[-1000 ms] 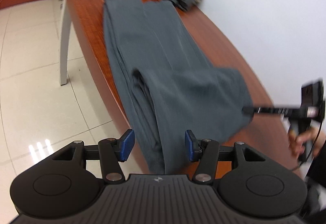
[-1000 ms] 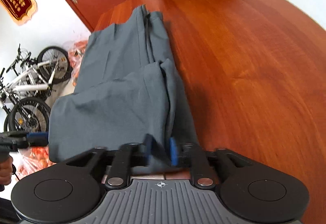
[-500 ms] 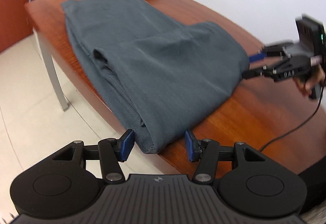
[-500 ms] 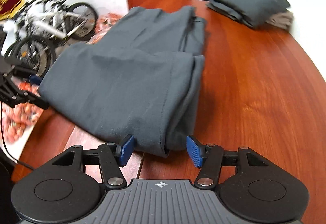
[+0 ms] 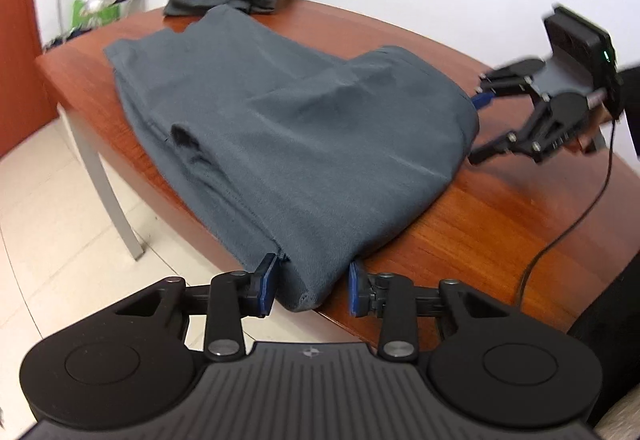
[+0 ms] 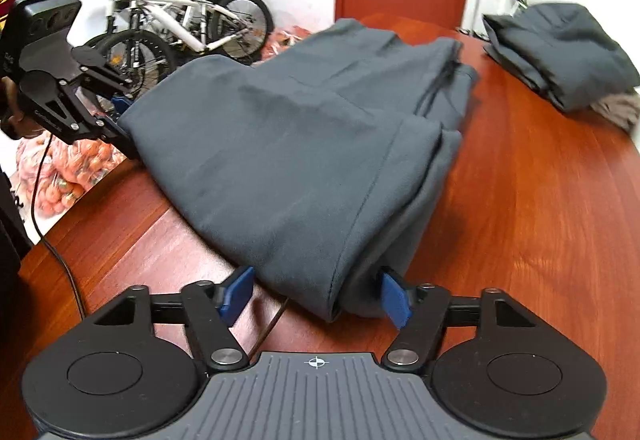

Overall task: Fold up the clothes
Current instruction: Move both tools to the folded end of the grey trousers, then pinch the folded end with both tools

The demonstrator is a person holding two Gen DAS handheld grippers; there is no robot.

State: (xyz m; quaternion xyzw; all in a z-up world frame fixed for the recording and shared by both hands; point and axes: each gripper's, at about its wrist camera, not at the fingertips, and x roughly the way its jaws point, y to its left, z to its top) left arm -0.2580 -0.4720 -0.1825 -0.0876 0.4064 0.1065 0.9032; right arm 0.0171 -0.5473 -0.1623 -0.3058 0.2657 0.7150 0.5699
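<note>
The grey trousers (image 5: 304, 144) lie folded over themselves on the wooden bench (image 5: 500, 224), one long edge overhanging it. The left claw (image 5: 310, 290) is released, its blue pads either side of the trousers' near corner — contact is hard to judge. The right claw (image 6: 316, 296) is likewise spread wide about the opposite corner. Beyond the trousers sits a pile of folded clothes (image 6: 560, 52), partly cut off, its lower layers hidden.
</note>
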